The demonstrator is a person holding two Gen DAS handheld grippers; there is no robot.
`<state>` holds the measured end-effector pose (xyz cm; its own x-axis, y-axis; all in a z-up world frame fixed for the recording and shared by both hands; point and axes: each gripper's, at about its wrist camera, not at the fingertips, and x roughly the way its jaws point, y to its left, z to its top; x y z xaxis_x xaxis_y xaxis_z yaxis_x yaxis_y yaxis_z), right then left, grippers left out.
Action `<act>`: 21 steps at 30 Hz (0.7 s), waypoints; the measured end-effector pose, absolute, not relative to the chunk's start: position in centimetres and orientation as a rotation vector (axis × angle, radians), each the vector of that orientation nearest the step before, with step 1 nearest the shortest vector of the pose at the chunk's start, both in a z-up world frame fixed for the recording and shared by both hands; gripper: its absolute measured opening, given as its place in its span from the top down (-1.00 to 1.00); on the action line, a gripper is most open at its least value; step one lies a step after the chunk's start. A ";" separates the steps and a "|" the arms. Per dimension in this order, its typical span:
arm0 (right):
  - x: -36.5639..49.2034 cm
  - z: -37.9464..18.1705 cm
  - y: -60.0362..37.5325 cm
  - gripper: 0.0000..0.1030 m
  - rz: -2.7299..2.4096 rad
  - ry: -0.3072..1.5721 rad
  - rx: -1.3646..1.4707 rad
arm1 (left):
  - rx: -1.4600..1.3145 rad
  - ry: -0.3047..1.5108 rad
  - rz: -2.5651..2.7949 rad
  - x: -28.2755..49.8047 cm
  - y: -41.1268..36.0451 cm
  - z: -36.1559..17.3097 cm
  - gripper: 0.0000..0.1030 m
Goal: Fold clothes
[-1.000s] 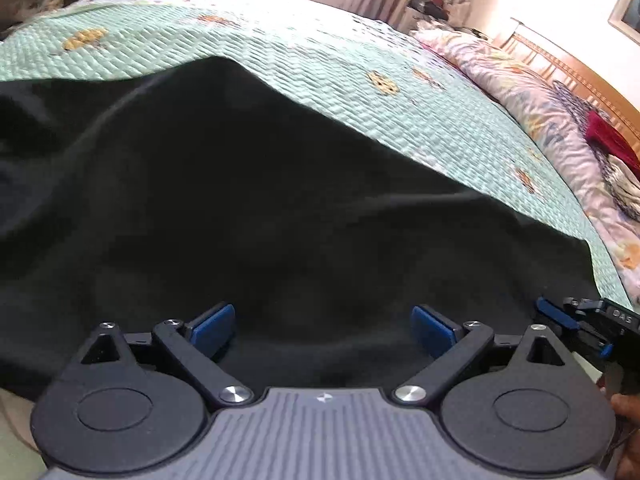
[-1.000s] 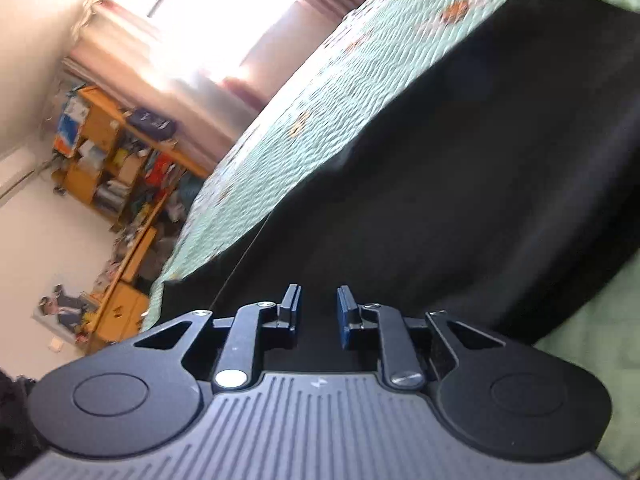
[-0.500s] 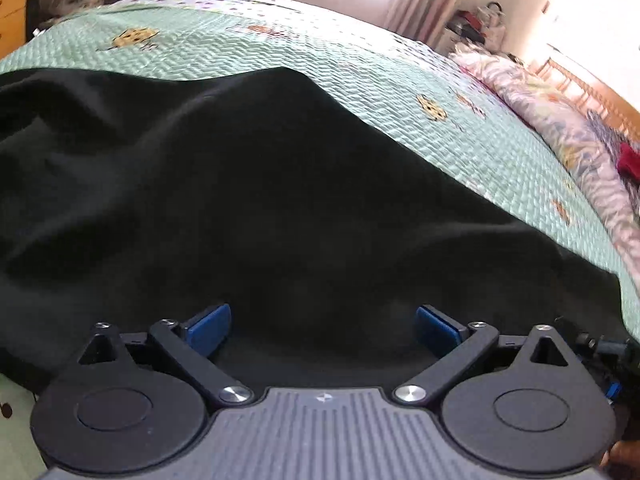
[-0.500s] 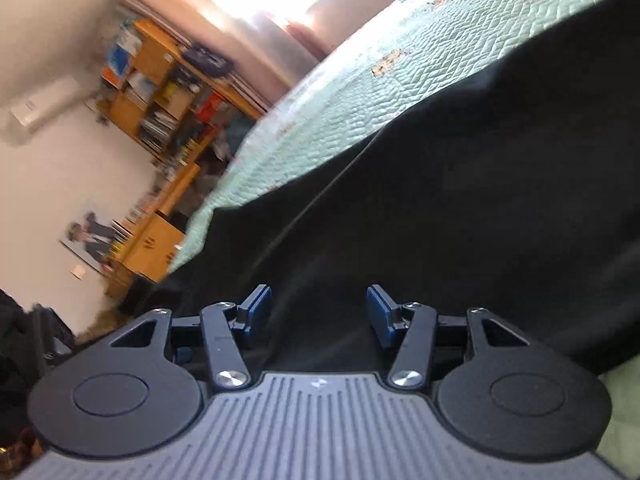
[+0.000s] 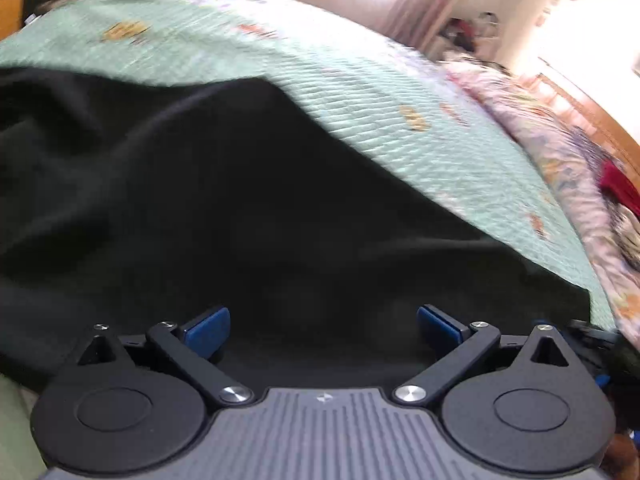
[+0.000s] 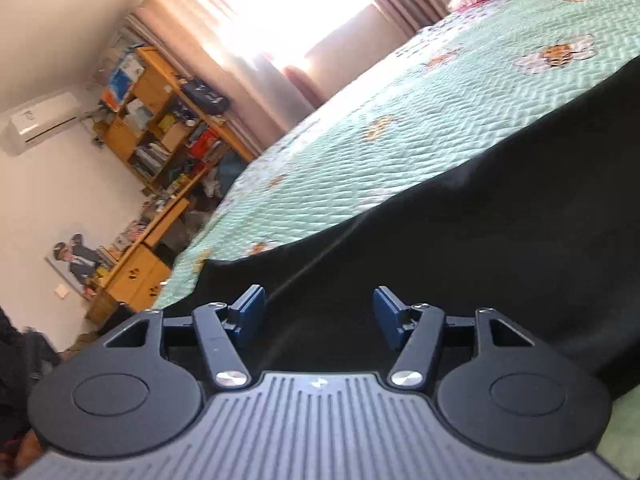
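A black garment (image 5: 248, 216) lies spread on a bed covered with a green quilt (image 5: 404, 148); the quilt has small bee and flower pictures. The left tool (image 5: 323, 326) is just above the near part of the garment, with its 2 blue pads wide apart and nothing between them. The right tool (image 6: 319, 314) is also low over the black garment (image 6: 472, 232), near its edge on the quilt (image 6: 400, 136), and its pads stand apart too, holding nothing. In the right wrist view a wooden shelf (image 6: 168, 128) full of things stands by the wall, beside a bright window with curtains (image 6: 304, 12).
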<state>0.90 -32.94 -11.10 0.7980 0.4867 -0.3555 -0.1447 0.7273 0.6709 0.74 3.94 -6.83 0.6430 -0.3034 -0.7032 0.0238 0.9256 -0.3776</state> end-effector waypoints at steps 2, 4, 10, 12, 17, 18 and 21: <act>0.8 -12.0 -33.6 -0.21 0.349 0.554 0.680 | -0.303 0.854 -0.232 0.9 2.5 -6.6 -0.94; 0.6 -12.8 -34.2 -0.09 0.329 0.561 0.687 | -0.296 0.896 -0.261 1.4 1.4 -7.5 -0.94; 0.2 -14.0 -35.7 0.27 0.274 0.571 0.714 | -0.286 0.929 -0.270 1.5 0.6 -9.4 -0.98; 0.1 -13.7 -35.7 0.25 0.257 0.572 0.720 | -0.305 0.932 -0.269 1.7 0.9 -9.2 -0.98; -0.4 -11.9 -34.7 0.04 0.263 0.514 0.659 | -0.306 0.919 -0.261 1.4 0.6 -8.1 -0.93; -0.3 -11.9 -34.6 0.03 0.264 0.508 0.655 | -0.298 0.907 -0.276 1.2 0.2 -7.7 -0.93; 0.0 -13.4 -35.7 0.03 0.218 0.533 0.692 | -0.276 0.888 -0.313 1.1 -1.0 -6.9 -0.93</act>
